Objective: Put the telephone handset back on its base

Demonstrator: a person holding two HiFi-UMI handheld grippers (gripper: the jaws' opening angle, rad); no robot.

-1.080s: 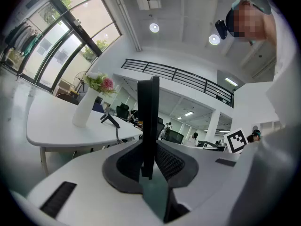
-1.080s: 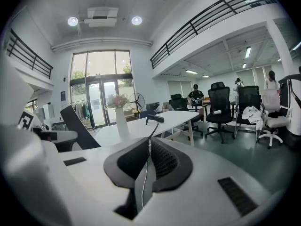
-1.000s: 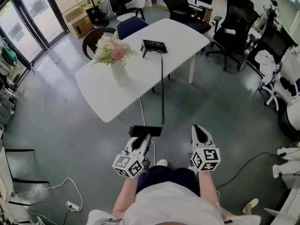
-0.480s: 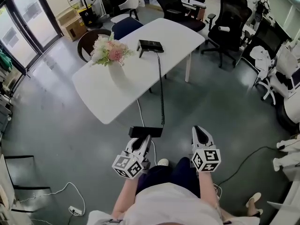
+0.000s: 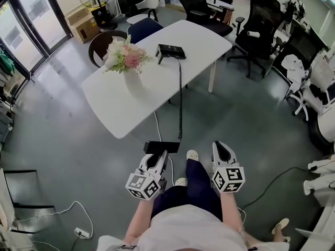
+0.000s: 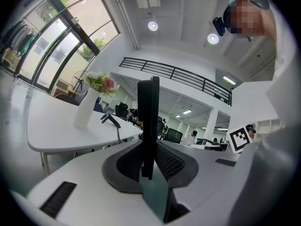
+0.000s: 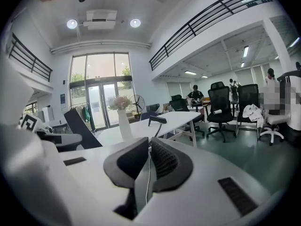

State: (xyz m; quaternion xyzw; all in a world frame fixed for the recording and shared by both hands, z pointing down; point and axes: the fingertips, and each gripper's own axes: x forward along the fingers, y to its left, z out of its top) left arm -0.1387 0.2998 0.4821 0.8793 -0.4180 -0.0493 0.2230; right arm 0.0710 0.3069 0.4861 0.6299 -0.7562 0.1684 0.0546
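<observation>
While left claw (image 5: 158, 157) clamps handset (image 5: 162, 146), right claw (image 5: 221, 149) closed, empty; head view shows cord (image 5: 180, 103).

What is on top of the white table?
A white vase of flowers and the black telephone base, its cord running off the edge to the handset in the left gripper. The tabletop behind the flowers is hidden.

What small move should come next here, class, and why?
Probably carry the flat black telephone handset, clamped in the left claw, forward toward the rounded white table: the black telephone base sits on its far side, and the coiled black cord spans the gap between them. The right claw is shut, empty.
</observation>
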